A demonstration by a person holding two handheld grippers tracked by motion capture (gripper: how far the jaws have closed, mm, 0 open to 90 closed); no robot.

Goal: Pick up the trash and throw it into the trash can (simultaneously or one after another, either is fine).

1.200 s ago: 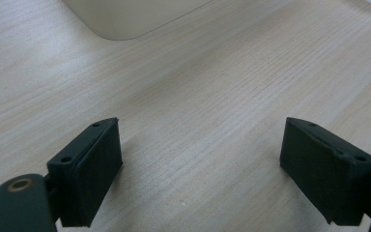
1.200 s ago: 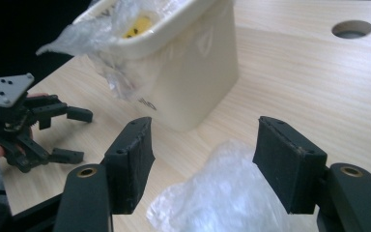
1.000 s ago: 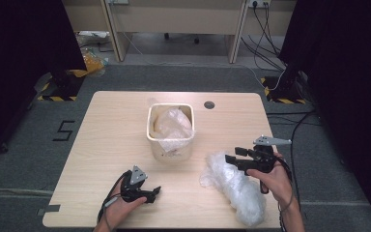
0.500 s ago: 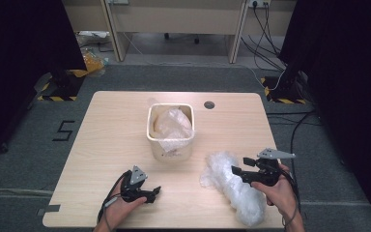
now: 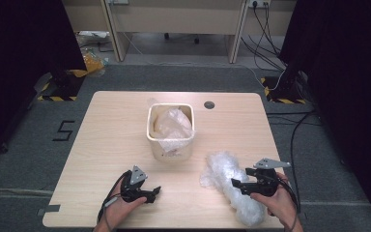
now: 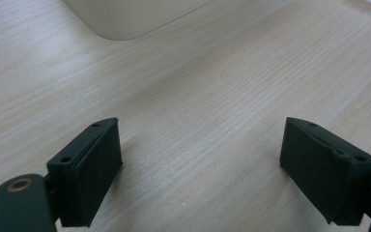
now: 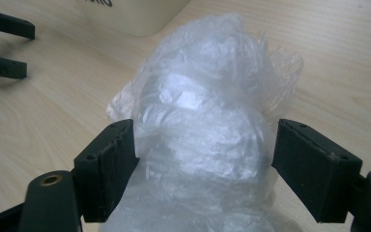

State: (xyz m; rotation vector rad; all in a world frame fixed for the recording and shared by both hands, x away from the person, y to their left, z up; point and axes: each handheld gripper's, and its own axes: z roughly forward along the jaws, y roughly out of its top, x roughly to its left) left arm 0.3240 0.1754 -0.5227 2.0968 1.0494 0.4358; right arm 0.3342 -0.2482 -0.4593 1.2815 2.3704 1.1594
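Observation:
A long wad of crumpled clear plastic (image 5: 222, 169) lies on the wooden table (image 5: 116, 125) at the front right. My right gripper (image 5: 236, 184) is low over its near part. In the right gripper view the jaws (image 7: 205, 126) straddle the plastic (image 7: 207, 92); they have just been opening and stand wide, the right pad clear of it. A cream bin (image 5: 170, 140) with a plastic bag inside stands mid-table. My left gripper (image 5: 154, 193) rests at the front left, open with nothing between its pads (image 6: 201, 123), only bare table.
The bin's wall (image 6: 125, 19) is just beyond the left gripper. A round cable hole (image 5: 209, 105) sits in the table behind the bin. Black curtains flank both sides, and cables (image 5: 294, 140) run on the floor at the right.
My right hand has sunk and come toward the table's front edge, onto the plastic wad, and its jaws have spread wider. The left hand has stayed put.

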